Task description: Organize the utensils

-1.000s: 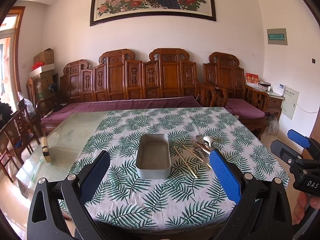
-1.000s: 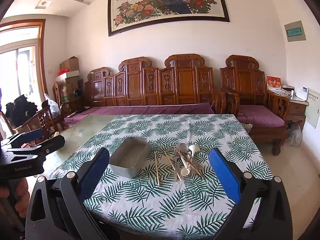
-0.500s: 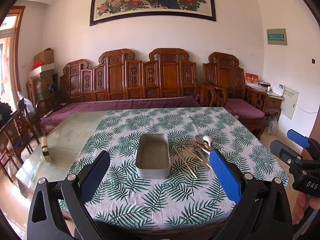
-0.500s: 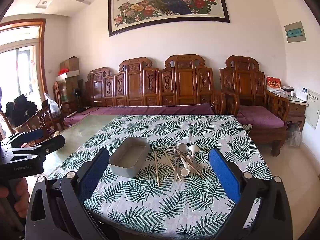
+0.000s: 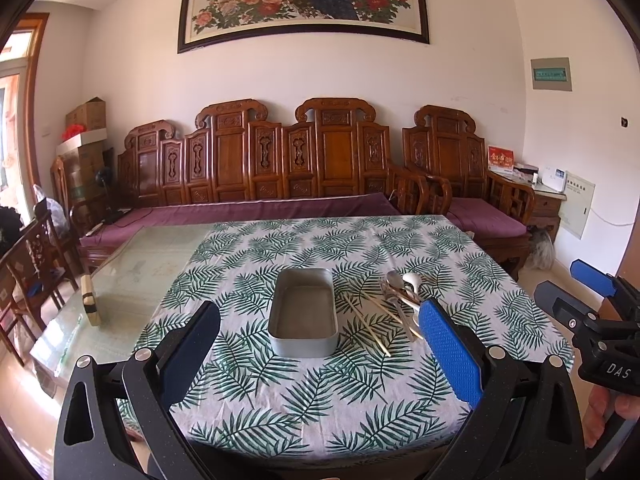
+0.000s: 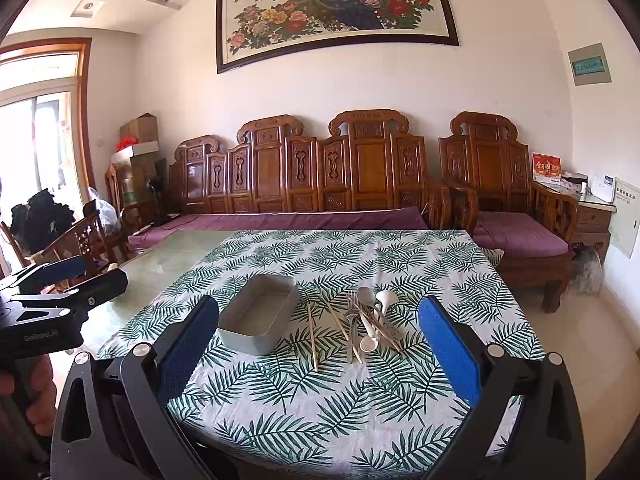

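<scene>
A grey rectangular tray (image 5: 303,312) (image 6: 259,317) stands empty on the leaf-print tablecloth (image 5: 320,392) (image 6: 304,408). Right of it lies a pile of utensils (image 5: 402,292) (image 6: 370,318): metal spoon, white spoons, a fork and wooden chopsticks, with loose chopsticks (image 5: 366,326) (image 6: 312,336) beside the tray. My left gripper (image 5: 320,364) is open and empty, held back near the table's front edge. My right gripper (image 6: 316,360) is open and empty, likewise short of the objects. Each gripper shows at the other view's edge, the right (image 5: 592,304) and the left (image 6: 60,284).
The left part of the table is bare glass (image 5: 132,272) with a small wooden block (image 5: 90,300) on it. A carved wooden sofa (image 5: 280,168) stands behind the table. Wooden chairs (image 5: 28,264) stand at the left.
</scene>
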Available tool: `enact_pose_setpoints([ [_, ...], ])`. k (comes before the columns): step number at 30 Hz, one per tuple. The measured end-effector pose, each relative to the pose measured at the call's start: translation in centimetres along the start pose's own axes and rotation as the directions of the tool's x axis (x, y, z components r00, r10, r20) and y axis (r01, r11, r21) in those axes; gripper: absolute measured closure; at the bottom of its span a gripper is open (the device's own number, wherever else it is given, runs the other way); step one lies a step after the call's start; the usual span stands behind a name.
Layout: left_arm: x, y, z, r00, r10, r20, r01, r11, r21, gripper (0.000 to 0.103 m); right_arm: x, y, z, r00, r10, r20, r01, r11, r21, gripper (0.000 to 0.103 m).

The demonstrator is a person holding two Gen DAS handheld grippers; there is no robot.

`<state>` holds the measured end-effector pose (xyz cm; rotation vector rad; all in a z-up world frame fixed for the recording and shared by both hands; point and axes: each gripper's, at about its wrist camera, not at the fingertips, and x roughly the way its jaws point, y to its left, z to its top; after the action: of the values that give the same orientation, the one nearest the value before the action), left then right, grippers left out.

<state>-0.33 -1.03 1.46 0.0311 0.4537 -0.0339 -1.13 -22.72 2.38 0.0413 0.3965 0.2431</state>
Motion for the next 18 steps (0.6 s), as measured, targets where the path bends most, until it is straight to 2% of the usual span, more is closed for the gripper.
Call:
enact_pose_setpoints([
  [14,0.1,0.1,-0.3,1.0,-0.002,-0.003,0.003,1.0,0.004,0.007,-0.2,0.0,0.0,1.0,-0.001,-0.001,0.001,1.0,0.001,0.003],
  [18,1.2,0.2,-0.9,1.0,0.005,-0.027,-0.005,1.0,0.005,0.007,0.1,-0.1,-0.2,1.0,-0.001,-0.007,0.001,1.0,0.002,0.003],
])
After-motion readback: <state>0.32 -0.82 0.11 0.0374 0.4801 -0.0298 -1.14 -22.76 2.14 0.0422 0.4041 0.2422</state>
